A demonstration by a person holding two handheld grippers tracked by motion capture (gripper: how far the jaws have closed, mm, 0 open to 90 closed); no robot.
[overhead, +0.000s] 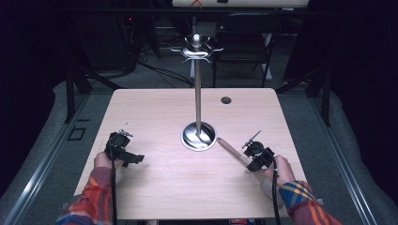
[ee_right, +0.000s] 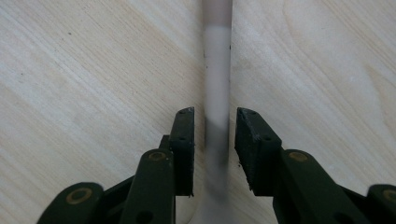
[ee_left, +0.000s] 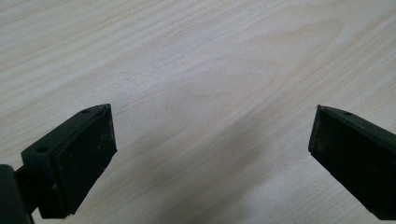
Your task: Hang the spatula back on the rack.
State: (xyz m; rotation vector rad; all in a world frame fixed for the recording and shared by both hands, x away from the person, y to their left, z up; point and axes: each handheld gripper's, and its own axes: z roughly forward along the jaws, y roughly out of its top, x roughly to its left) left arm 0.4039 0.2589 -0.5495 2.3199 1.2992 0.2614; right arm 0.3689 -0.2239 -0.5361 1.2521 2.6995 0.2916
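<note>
Step in hand: grasping. Right gripper (ee_right: 215, 149) closed around wooden handle (overhead: 230, 149) just right of stand base (overhead: 199, 136); left gripper (ee_left: 212, 140) open, empty. Next, likely: firm hold, lift toward stand.

Plaid flannel sleeves in red, orange and blue are worn. Each black hand-held gripper, left (overhead: 123, 149) and right (overhead: 257, 156), is trailed by a black cable; brass-coloured pivot pins are seen on the right one's linkage.

- The right gripper (ee_right: 215, 140) looked down on a pale wood-grain worktop (ee_right: 93, 70).
- A slim, blurred brownish handle (ee_right: 217, 84) ran from the top edge down between its two black jaws.
- The jaws stood close on either side of the handle; whether the pads pressed it could not be told.
</note>
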